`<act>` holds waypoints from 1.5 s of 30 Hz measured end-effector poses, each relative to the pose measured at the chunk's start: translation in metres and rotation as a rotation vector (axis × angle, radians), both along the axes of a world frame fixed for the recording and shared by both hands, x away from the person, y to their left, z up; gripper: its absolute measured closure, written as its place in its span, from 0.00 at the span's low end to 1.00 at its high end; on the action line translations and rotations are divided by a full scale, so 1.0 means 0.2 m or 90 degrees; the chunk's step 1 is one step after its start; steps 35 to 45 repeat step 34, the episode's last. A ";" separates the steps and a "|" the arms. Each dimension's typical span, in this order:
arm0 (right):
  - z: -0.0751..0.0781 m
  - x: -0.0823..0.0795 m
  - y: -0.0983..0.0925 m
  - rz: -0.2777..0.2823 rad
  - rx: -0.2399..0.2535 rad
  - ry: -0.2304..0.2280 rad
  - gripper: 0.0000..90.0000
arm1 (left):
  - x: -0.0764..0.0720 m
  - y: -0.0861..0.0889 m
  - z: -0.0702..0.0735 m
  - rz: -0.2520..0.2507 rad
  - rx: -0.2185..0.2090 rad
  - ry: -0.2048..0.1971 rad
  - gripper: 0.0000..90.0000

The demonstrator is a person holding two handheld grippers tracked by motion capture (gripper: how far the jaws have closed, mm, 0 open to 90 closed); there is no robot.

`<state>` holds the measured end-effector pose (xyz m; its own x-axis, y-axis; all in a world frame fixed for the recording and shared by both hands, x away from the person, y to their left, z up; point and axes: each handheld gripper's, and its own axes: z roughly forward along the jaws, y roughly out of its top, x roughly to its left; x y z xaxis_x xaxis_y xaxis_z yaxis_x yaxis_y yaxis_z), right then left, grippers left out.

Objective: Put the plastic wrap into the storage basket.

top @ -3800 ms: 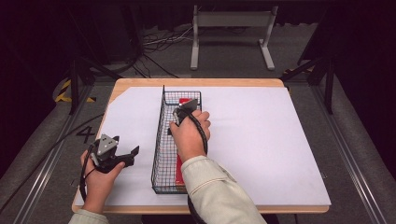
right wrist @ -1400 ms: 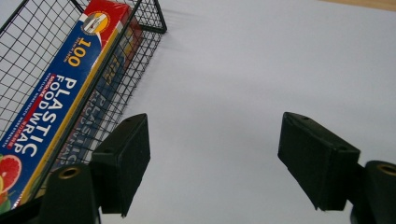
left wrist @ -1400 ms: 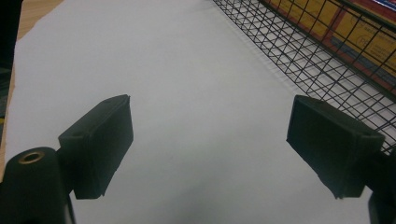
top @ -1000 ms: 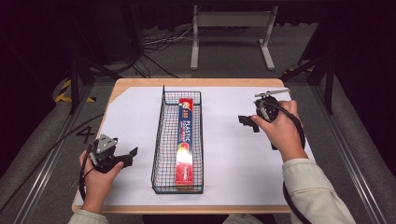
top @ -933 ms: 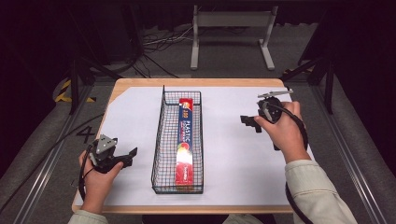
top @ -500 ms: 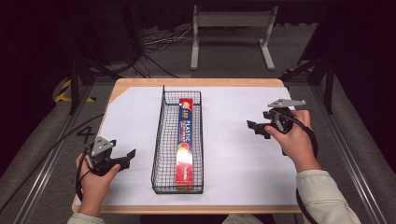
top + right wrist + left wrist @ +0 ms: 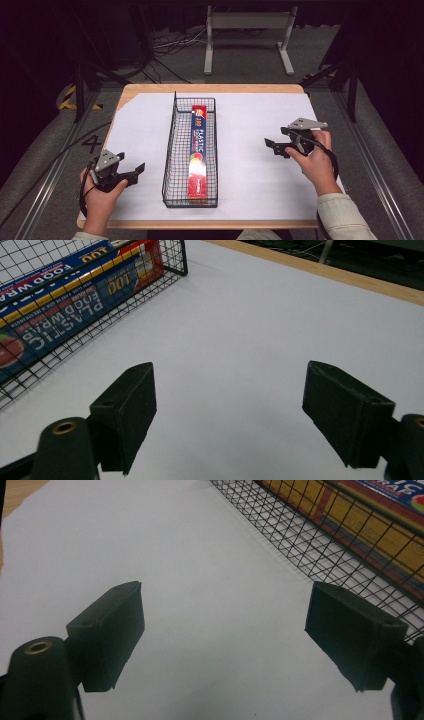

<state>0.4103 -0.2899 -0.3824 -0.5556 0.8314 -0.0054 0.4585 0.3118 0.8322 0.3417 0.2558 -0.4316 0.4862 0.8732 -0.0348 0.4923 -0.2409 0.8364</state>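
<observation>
Your left gripper (image 7: 134, 171) hovers low at the table's (image 7: 250, 125) near-left corner, jaws spread and empty, pointing toward the basket (image 7: 172, 150). Your right gripper (image 7: 274, 146) hovers right of the basket, jaws spread, empty. The box (image 7: 197, 150) lies lengthwise inside the basket.

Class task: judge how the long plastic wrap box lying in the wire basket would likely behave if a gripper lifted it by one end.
The plastic wrap box is long and slim, so gripped at one end it would probably droop or swing. Its flat sides suggest it won't roll. It looks like cardboard, so likely light and crushable. The wire basket walls stand close alongside, perhaps snagging it.
</observation>
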 end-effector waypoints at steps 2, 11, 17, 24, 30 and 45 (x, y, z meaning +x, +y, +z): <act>-0.03 0.00 -0.02 0.002 0.001 -0.001 0.24 | 0.00 0.00 -0.01 0.000 0.000 0.004 0.18; -0.15 -0.05 -0.09 -0.005 0.009 -0.001 0.21 | -0.02 0.02 -0.02 -0.007 -0.002 0.008 0.18; -0.21 -0.11 -0.12 -0.009 0.008 -0.008 0.20 | -0.02 0.02 -0.04 -0.009 -0.001 0.019 0.18; -0.29 -0.15 -0.15 -0.017 0.022 -0.008 0.19 | -0.02 0.02 -0.06 -0.011 0.002 0.032 0.18; -0.29 -0.16 -0.16 -0.019 0.015 -0.013 0.17 | -0.01 0.01 -0.06 -0.012 0.001 0.036 0.18; -0.29 -0.16 -0.17 -0.019 0.009 -0.013 0.16 | 0.00 0.01 -0.07 -0.013 0.003 0.038 0.18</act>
